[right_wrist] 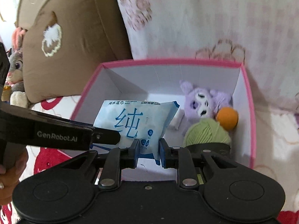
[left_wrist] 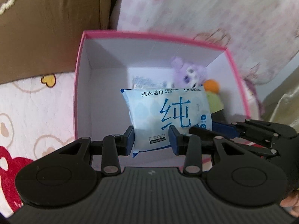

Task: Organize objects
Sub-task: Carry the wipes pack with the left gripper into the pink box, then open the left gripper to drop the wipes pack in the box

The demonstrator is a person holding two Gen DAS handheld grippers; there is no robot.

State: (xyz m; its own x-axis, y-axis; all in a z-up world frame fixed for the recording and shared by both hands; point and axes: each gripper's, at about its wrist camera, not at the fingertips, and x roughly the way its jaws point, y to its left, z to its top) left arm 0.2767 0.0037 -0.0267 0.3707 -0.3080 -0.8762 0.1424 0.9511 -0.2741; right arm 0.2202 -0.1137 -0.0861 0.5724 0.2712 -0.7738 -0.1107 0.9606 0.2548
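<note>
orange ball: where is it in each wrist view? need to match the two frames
Left wrist: orange ball sits right of centre, inside the pink box, just right of the wipes pack and below the purple plush.
Right wrist: orange ball is at middle right, near the box's right wall, between the purple plush and the green yarn.
Shared landmark: the wipes pack with the large blue character.

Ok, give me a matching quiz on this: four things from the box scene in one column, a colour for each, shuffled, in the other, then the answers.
Things:
1. wipes pack
2. plush toy
3. ball
4. yarn

Colours:
A. orange
B. green
C. light blue
D. purple

Pairs: 1-C, 2-D, 3-A, 4-B
</note>
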